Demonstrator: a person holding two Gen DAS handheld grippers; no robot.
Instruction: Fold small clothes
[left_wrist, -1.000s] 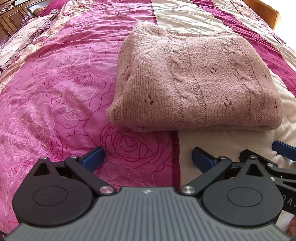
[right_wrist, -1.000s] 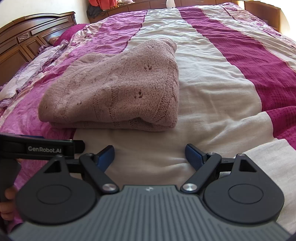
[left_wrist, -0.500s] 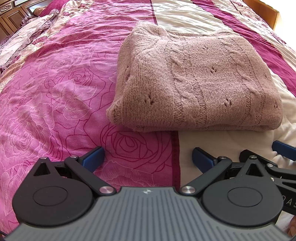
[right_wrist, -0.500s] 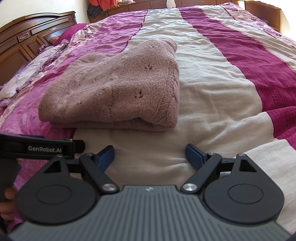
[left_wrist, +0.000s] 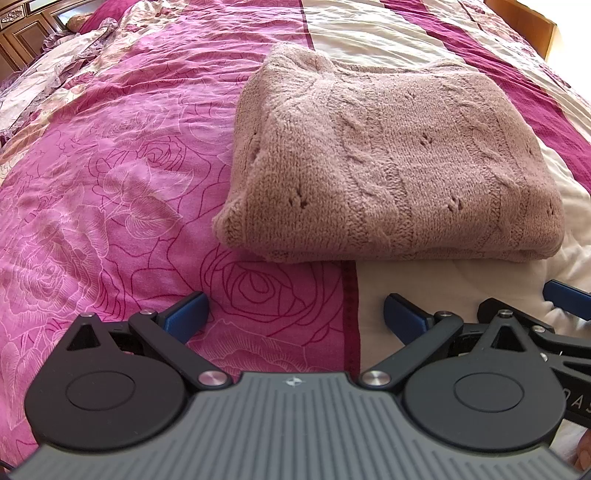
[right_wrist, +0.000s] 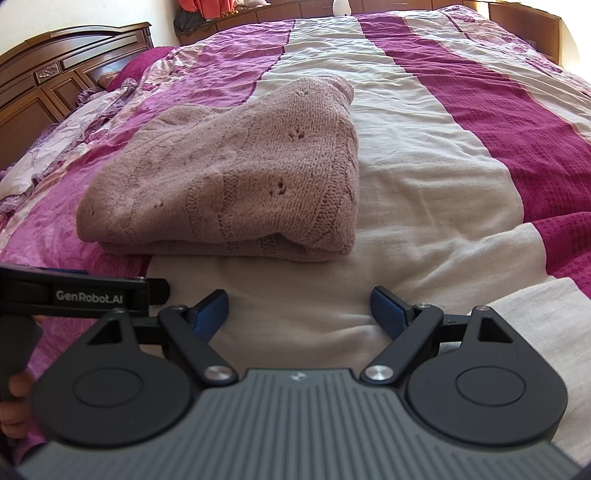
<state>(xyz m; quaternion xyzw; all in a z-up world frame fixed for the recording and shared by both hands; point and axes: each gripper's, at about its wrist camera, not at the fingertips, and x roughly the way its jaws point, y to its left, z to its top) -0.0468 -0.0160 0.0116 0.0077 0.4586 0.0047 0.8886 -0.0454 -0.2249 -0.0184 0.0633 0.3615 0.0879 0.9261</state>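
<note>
Nothing moved since the earlier frames. Left gripper (left_wrist: 293, 312) jaws wide, empty, hovering over the bedspread (left_wrist: 110, 184). Folded pink sweater (left_wrist: 391, 162) lies just ahead (straddling pink and cream stripes). Right gripper (right_wrist: 299, 310) likewise wide, holding nothing.

Both low wrist views face, seemingly closely, the sweater (left_wrist: 391, 162).
</note>
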